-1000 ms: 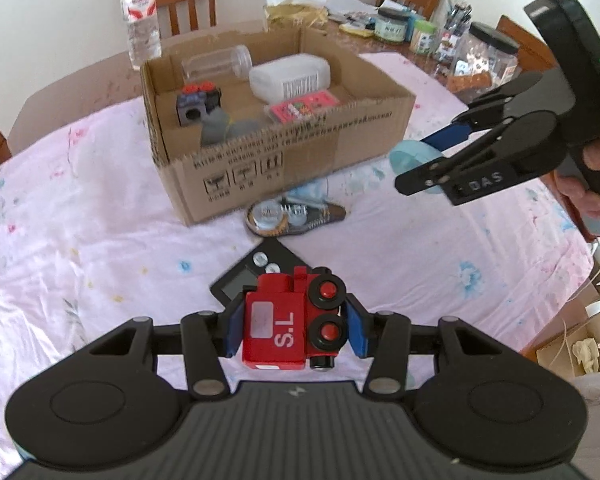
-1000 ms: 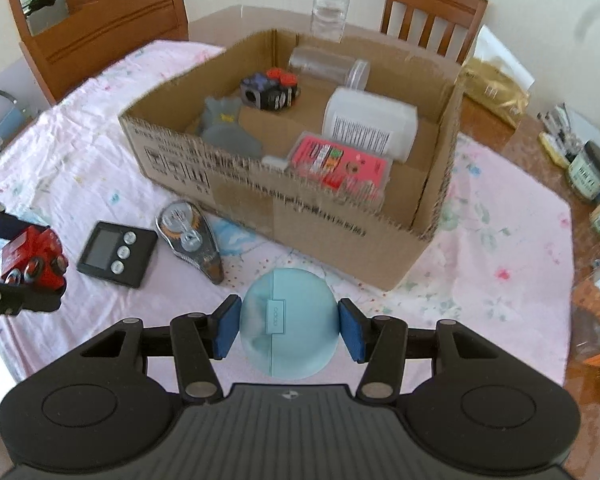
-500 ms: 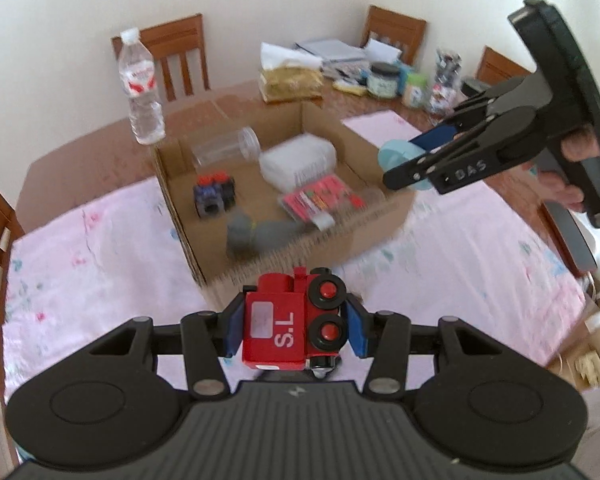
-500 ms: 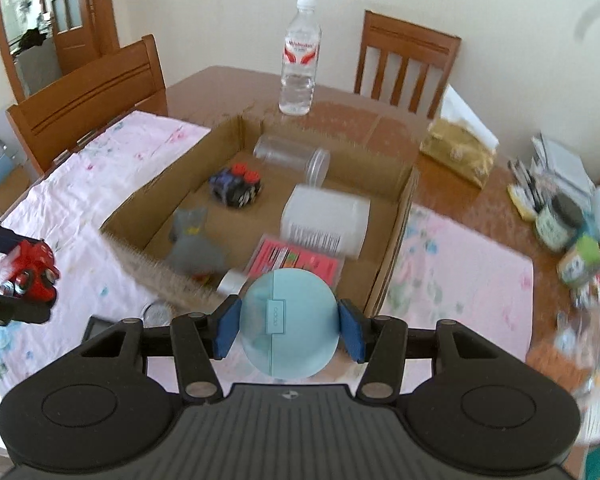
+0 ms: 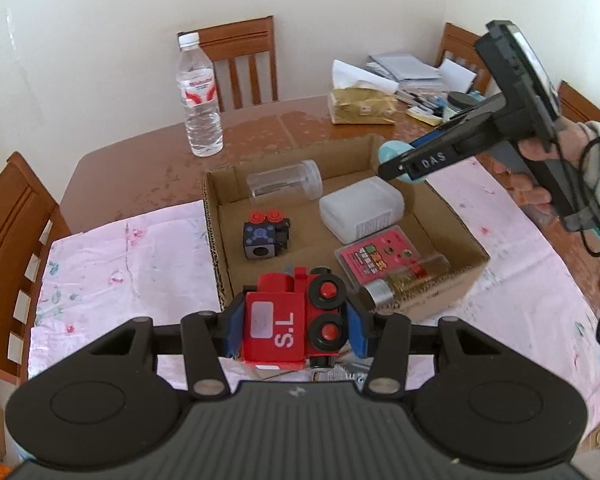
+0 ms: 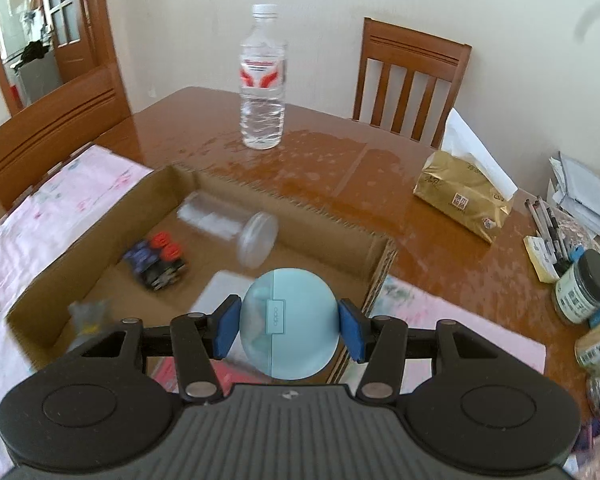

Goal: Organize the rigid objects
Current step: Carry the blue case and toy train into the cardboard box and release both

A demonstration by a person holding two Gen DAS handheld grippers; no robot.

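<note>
My left gripper (image 5: 296, 330) is shut on a red toy train (image 5: 294, 328) marked "S.L", held above the near edge of the open cardboard box (image 5: 216, 248). My right gripper (image 6: 288, 330) is shut on a round light-blue case (image 6: 289, 328), held over the box's right part (image 6: 376, 264); it also shows in the left wrist view (image 5: 400, 160). Inside the box lie a clear jar (image 5: 286, 180), a white plastic box (image 5: 362, 210), a blue-black toy block (image 5: 264, 236), a pink card pack (image 5: 376, 258) and a glitter tube (image 5: 408, 284).
A water bottle (image 5: 199, 96) stands on the brown table (image 5: 140, 168) behind the box. A gold tissue pack (image 6: 460, 196), pens and jars (image 6: 584, 292) crowd the right side. Wooden chairs (image 6: 408, 80) ring the table. A pink floral cloth (image 5: 120, 260) covers the near part.
Both grippers have risen and moved forward over the box, carrying the train and the blue case. The timer and tape measure on the cloth have dropped out of view.
</note>
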